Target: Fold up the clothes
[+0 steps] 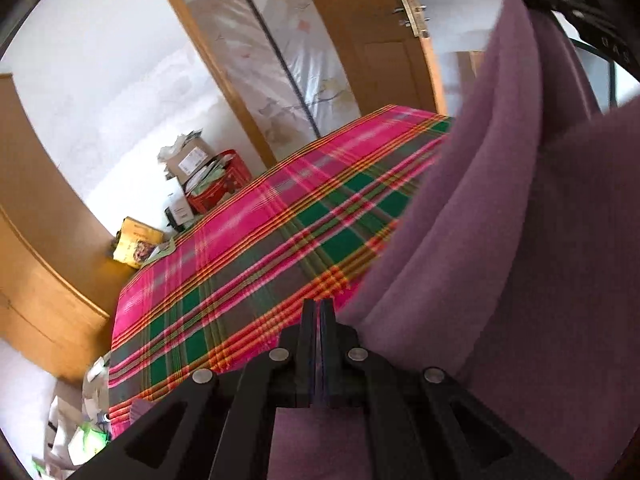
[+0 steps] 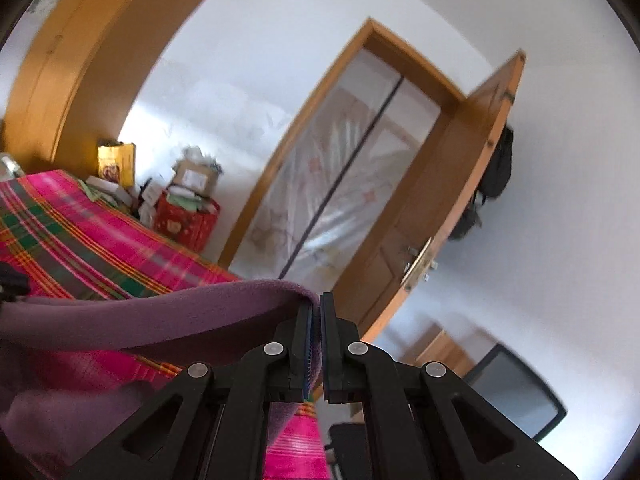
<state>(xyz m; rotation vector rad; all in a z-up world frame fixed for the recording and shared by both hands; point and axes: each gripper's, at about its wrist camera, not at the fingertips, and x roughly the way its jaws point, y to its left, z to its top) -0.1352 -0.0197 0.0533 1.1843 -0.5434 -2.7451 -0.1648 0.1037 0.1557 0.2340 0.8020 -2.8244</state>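
Purple garment (image 1: 500,240) lifted off the plaid bed (image 1: 248,256), one edge per gripper.
I'm holding it spread between both hands so it hangs flat for the fold, I'd guess. Left gripper (image 1: 319,308), lower centre: fingers pressed together, pinching cloth. Right gripper (image 2: 317,312), lower centre: fingers likewise clamped on the garment's hem; fabric sags toward lower left.

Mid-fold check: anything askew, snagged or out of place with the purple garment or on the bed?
Nothing stands out. The purple garment hangs in smooth folds between the left gripper and the right gripper, both shut on its edge, above the plaid bedspread.
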